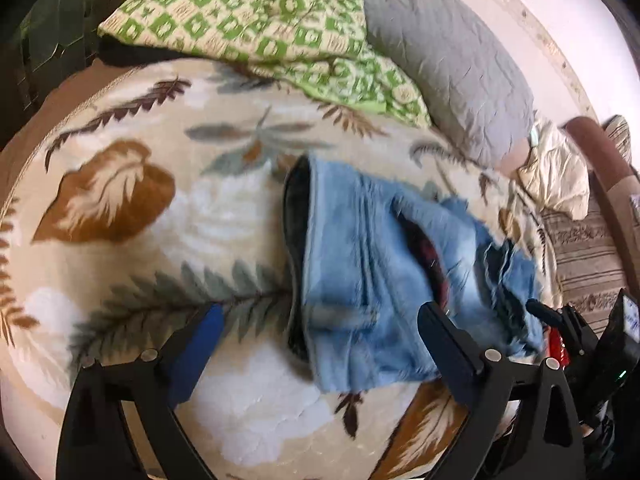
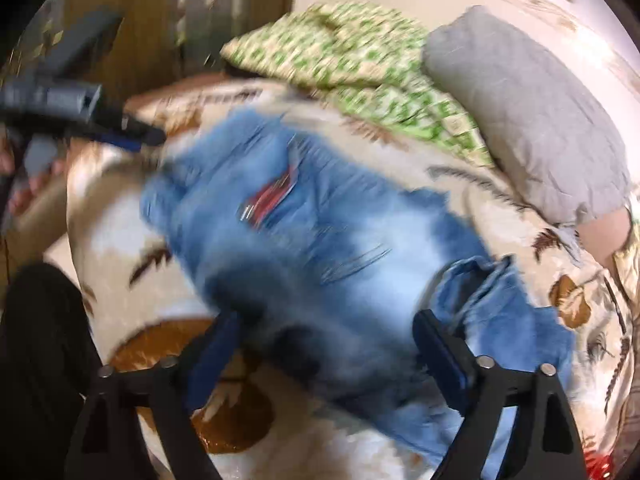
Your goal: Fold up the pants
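Light blue jeans (image 1: 360, 264) lie in a folded bundle on the leaf-patterned blanket (image 1: 132, 208), with a torn patch showing red lining (image 2: 272, 196). My left gripper (image 1: 320, 320) hangs over the bundle's near edge, open wide, with neither pad touching the cloth. In the right wrist view the jeans (image 2: 312, 248) are blurred and fill the middle. My right gripper (image 2: 328, 326) is open above their near end, and a frayed leg hem (image 2: 492, 284) lies by its right finger. The left gripper (image 2: 136, 136) also shows at the upper left, over the far edge of the jeans.
A green-and-cream checked quilt (image 1: 256, 20) and a grey pillow (image 1: 448, 64) lie at the far side of the bed against a pale wall. A striped cloth (image 1: 588, 256) lies at the right. A person's dark trouser leg (image 2: 36, 340) stands at the left bed edge.
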A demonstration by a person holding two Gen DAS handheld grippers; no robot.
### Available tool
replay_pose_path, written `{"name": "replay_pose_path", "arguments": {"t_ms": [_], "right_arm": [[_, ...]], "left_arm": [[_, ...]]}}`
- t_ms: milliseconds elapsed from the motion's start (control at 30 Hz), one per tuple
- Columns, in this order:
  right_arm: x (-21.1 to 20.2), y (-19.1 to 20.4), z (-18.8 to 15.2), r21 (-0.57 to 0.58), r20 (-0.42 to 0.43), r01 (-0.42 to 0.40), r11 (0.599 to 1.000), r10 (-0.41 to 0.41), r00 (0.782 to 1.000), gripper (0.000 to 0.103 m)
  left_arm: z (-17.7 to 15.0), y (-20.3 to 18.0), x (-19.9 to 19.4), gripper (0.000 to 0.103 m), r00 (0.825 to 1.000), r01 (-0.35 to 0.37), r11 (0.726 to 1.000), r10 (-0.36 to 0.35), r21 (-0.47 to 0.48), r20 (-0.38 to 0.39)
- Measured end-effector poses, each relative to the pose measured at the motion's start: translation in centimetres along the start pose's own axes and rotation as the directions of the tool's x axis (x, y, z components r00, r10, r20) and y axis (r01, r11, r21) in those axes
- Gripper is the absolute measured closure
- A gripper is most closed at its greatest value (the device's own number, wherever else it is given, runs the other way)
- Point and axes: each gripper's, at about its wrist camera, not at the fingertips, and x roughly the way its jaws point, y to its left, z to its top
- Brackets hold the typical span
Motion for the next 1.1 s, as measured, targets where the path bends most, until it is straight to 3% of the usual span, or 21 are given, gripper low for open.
{"name": "replay_pose_path", "arguments": {"t_ms": [167, 267, 467, 567, 700, 867, 1100], "right_arm": [[-1.2, -5.1, 3.2, 0.206, 0.033, -0.113, 0.972, 0.109, 0.994, 0.011], [-1.0, -5.5, 4.1, 0.247, 0.041, -0.177, 0.953, 0.172, 0.984, 0.011], [-0.2, 1.0, 4.5, 0.052, 0.06, -0.105, 0.993, 0.102, 0.993, 0.011], [0.7, 3.9, 4.3, -0.037, 0.062, -0.077, 0.996, 0.08, 0.995, 0.011], [2.0, 4.9, 4.0, -0.04, 0.027, -0.105, 0.994, 0.107, 0.994, 0.011], [1.8, 3.3, 4.0, 0.008, 0.025, -0.111, 0.994, 0.111, 0.994, 0.011], [3.0, -0.6, 7.7, 0.094, 0.004, -0.147, 0.985, 0.147, 0.989, 0.011]], "left_arm": [[2.6, -0.5, 1.7, 0.005, 0.997, 0.068, 0.997, -0.068, -0.022, -0.026], [4.4, -0.2, 2.9, 0.005, 0.994, 0.093, 0.995, -0.095, -0.036, -0.045], [6.6, 1.3, 5.4, 0.005, 0.984, 0.125, 0.989, -0.134, -0.08, -0.114], [7.3, 1.4, 6.7, 0.005, 0.982, 0.112, 0.992, -0.119, -0.06, -0.144], [7.7, 1.3, 8.1, 0.005, 0.98, 0.103, 0.994, -0.108, -0.04, -0.166], [6.5, 1.1, 6.9, 0.005, 0.985, 0.105, 0.994, -0.105, -0.007, -0.135], [0.4, 1.3, 3.4, 0.005, 0.991, 0.116, 0.993, -0.118, -0.037, -0.063]]}}
